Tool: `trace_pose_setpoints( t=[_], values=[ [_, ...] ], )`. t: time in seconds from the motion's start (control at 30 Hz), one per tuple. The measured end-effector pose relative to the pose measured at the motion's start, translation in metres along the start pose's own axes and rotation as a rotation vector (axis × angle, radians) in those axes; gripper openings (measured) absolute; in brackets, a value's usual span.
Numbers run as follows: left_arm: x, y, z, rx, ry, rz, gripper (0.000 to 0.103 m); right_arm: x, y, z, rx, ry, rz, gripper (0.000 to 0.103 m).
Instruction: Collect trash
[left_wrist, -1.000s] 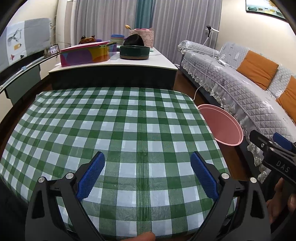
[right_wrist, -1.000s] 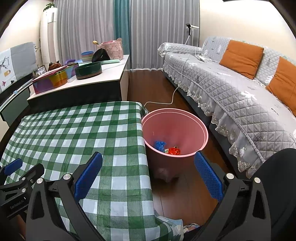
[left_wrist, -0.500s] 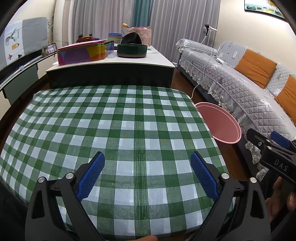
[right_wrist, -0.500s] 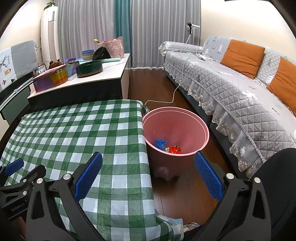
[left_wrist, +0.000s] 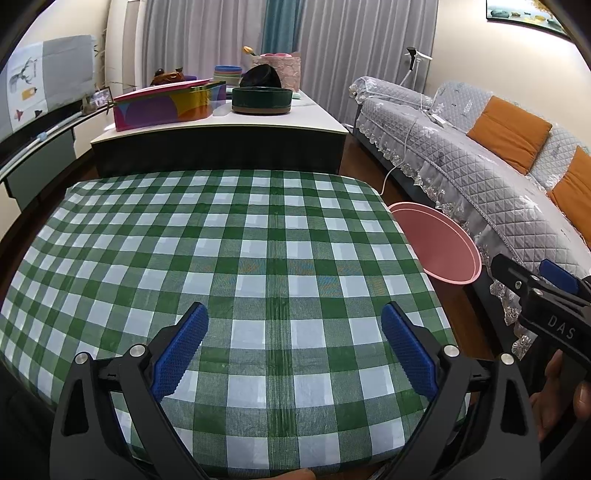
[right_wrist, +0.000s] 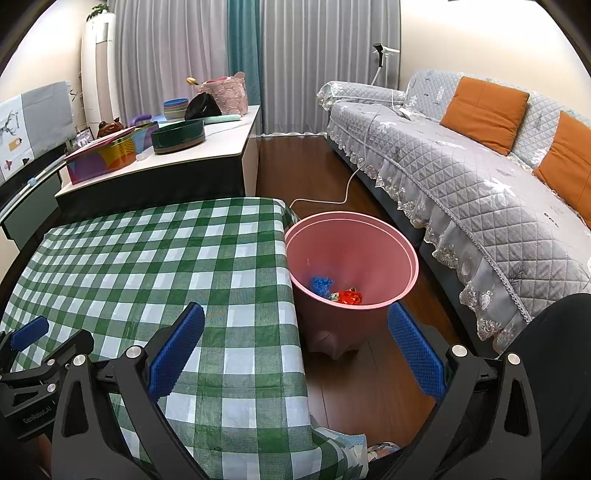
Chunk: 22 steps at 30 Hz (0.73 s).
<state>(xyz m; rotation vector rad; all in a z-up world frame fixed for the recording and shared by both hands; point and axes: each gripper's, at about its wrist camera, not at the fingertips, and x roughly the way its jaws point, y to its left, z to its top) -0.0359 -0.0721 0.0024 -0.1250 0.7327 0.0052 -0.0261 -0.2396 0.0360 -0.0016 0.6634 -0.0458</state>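
Far left, a low cabinet (left_wrist: 221, 125) carries a multicoloured box (left_wrist: 166, 105), a dark green round tin (left_wrist: 262, 99) and more bowls and a pink basket behind, too small to sort out. Near it, the table w/ green-white check cloth (left_wrist: 258, 251) has nothing on top. Left gripper (left_wrist: 291, 347) hangs over the near edge, blue pads spread wide, nothing btwn them; its handle is cut off by the frame bottom. Right of the table, on the wood floor, sits the pink bin (right_wrist: 351, 258); left cam sees only its rim, the cloth edge hiding the rest. Right cam looks into it: blue scrap (right_wrist: 321, 284) and red wrapper (right_wrist: 351, 296) at the bottom, a 3rd piece btwn them hard to make out. Right gripper (right_wrist: 295, 350) hovers over the table's near-right corner, pads wide apart, empty. Far right, grey quilted sofa (right_wrist: 461, 177) w/ orange cushions (right_wrist: 484, 110), partly cut off.
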Motion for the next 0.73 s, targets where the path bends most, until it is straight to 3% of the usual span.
trace_pose_setpoints(
  t=[0.73],
  values=[
    [0.003,-0.0009,0.0008,0.006,0.024,0.013,0.095,0.001,0.0009,-0.001,0.0,0.004,0.0,0.098]
  ],
)
